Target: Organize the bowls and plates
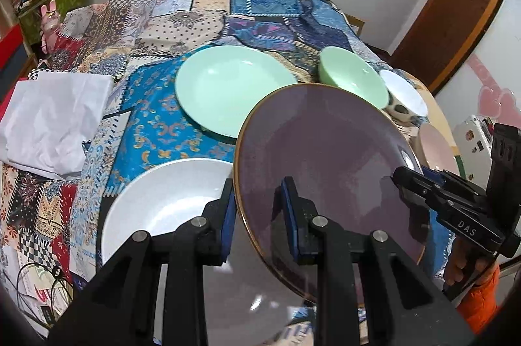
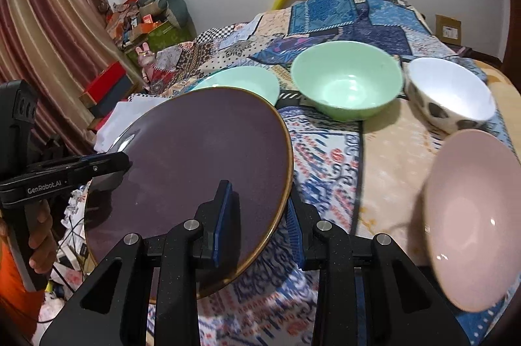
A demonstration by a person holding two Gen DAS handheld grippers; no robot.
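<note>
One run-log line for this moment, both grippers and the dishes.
left gripper: shut on purple plate | right gripper: shut on same plate's opposite rim | plate: lifted, tilted | green plate, white plate: on table

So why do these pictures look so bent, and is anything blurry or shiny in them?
Left wrist view: the fisheye lens curves the wall and door frame and leaves dark corners; small glints sit on the mint green plate and the white plate. Right wrist view: same bulging; the pink bowl near the edge is smeared and soft, and a highlight streaks the purple plate.
</note>
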